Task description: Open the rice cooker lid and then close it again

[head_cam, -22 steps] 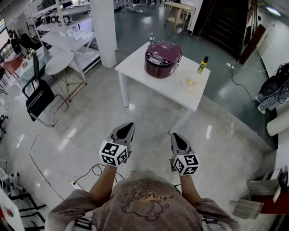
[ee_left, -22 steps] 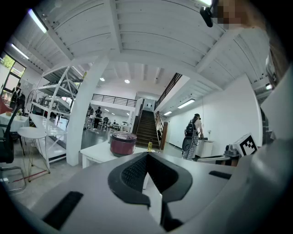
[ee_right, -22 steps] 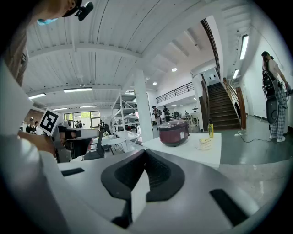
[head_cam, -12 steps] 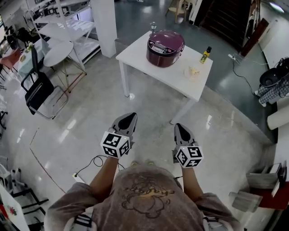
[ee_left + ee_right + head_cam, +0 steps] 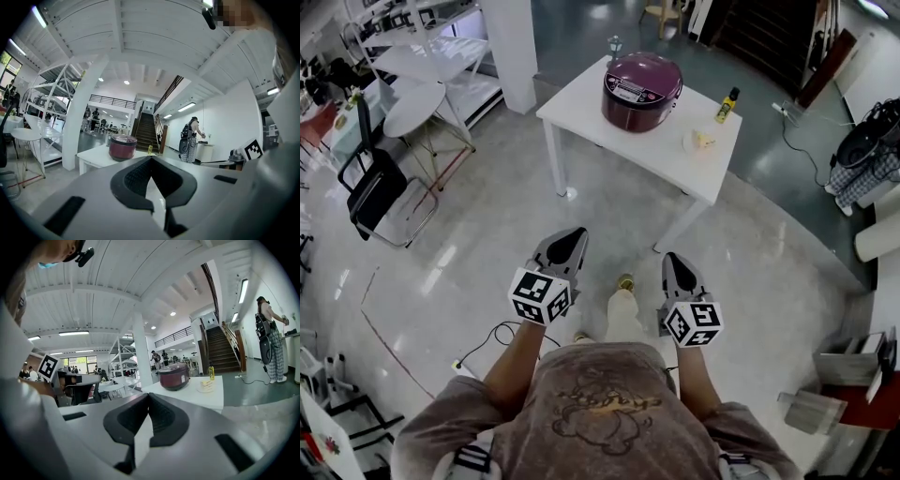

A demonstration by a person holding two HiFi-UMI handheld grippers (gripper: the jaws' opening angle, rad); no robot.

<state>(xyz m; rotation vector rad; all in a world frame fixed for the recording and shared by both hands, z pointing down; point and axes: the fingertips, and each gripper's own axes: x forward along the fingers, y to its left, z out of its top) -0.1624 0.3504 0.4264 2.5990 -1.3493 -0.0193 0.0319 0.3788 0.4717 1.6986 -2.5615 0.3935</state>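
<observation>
A dark purple rice cooker (image 5: 641,90) with its lid down stands on a white table (image 5: 609,131), far ahead of me across the floor. It also shows small in the left gripper view as the rice cooker (image 5: 122,146) and in the right gripper view as the rice cooker (image 5: 174,376). My left gripper (image 5: 566,246) and right gripper (image 5: 675,267) are held side by side in front of my chest, well short of the table. Both are shut, with nothing between the jaws.
A yellow bottle (image 5: 727,105) and a small plate with food (image 5: 699,142) sit on the table right of the cooker. A black chair (image 5: 370,187), a round table (image 5: 412,101) and shelving stand at the left. A cable (image 5: 492,354) lies on the floor. A person (image 5: 190,145) stands at a counter to the right.
The table and cooker have shifted slightly up and left in the head view. My foot and leg now show between the grippers. Both grippers keep their pose.
</observation>
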